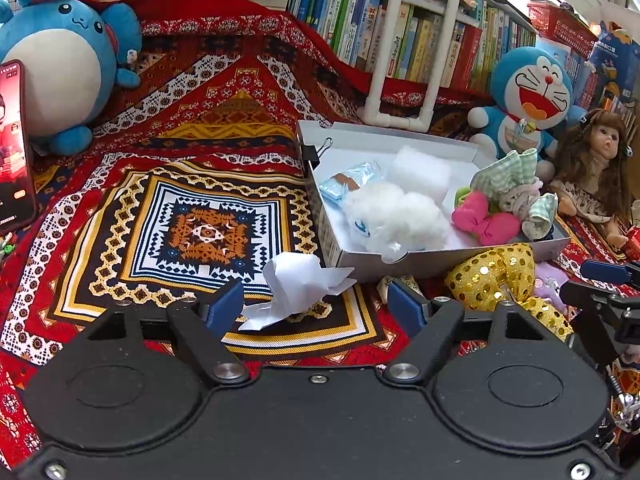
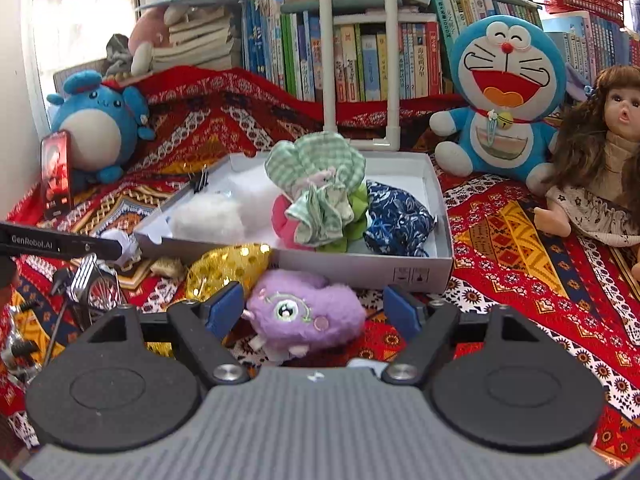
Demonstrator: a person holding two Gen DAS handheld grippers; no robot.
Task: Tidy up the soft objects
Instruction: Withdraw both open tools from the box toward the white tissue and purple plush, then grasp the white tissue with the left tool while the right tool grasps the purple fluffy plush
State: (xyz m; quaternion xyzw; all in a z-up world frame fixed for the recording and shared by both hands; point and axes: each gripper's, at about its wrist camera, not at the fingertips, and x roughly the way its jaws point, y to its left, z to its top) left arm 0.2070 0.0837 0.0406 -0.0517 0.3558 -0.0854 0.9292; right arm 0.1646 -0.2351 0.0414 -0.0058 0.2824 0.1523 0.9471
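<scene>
My left gripper (image 1: 314, 305) is open low over the patterned cloth, with a crumpled white paper (image 1: 298, 286) lying between its blue pads, untouched by the right pad. My right gripper (image 2: 314, 309) is open around a purple plush (image 2: 306, 318) that rests on the cloth just in front of the white box (image 2: 360, 266). The left pad sits close against the plush and the right pad stands apart. The box (image 1: 400, 136) holds a white fluffy toy (image 1: 396, 216), a pink bow (image 1: 484, 222), a green checked cloth (image 2: 316, 184) and a blue patterned pouch (image 2: 396, 220). A gold sequin bow (image 2: 228, 268) lies outside its front wall.
A round blue plush (image 1: 60, 68) and a phone (image 1: 14, 148) stand at the left. A Doraemon plush (image 2: 504, 92) and a doll (image 2: 600, 152) sit at the right. Books (image 2: 360, 60) and a white pipe stand (image 2: 360, 136) line the back. A small metal bicycle model (image 2: 92, 284) is near the left gripper.
</scene>
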